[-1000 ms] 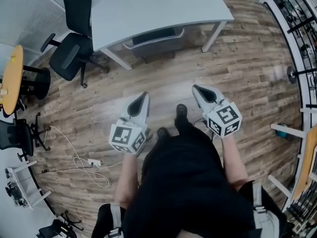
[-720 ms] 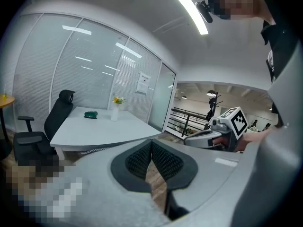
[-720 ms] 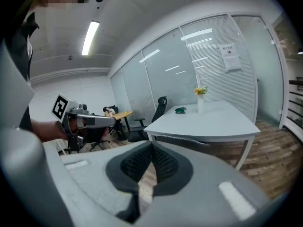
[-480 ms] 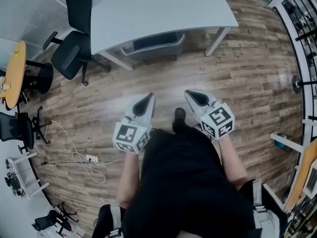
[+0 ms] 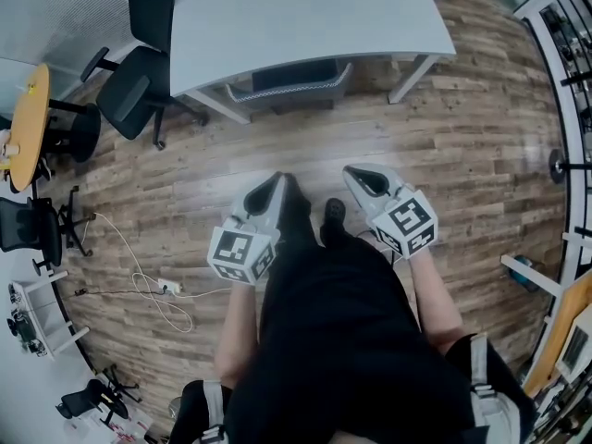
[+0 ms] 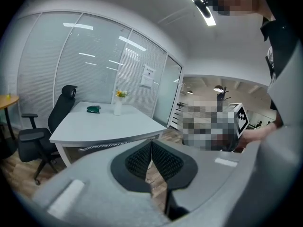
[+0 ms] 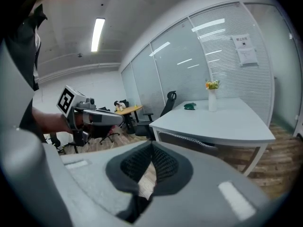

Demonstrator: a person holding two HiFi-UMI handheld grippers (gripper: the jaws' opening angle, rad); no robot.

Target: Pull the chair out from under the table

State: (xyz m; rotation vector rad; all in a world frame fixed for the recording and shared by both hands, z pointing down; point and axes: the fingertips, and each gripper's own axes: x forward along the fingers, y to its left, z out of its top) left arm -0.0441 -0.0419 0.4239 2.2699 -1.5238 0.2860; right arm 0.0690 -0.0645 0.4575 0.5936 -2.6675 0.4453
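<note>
The only holder here is a white vase (image 6: pixel 117 109) standing on the white table (image 5: pixel 305 12), and it has yellow flowers (image 6: pixel 121 93) in it. Near it on the table lies a small green thing (image 6: pixel 93 109); I cannot tell what it is. A sheet of paper (image 7: pixel 246 50) is stuck on the glass wall (image 7: pixel 189 56) behind the table, but its print is too small to read. Each pair of tongs carries a cube (image 5: pixel 239 252) with black and white squares on it and no words. The left tongs (image 5: pixel 273 181) are shut tight, the two dark pads touching, with nothing in them. The right tongs (image 5: pixel 354 172) are shut and empty too. Both point at the table from well away, above the wooden floor (image 5: pixel 462 137). The chair (image 5: pixel 291 80) is pushed in under the table on the near side, and only its mesh back shows. A black chair on wheels (image 5: pixel 129 91) stands beside the table's left end.
</note>
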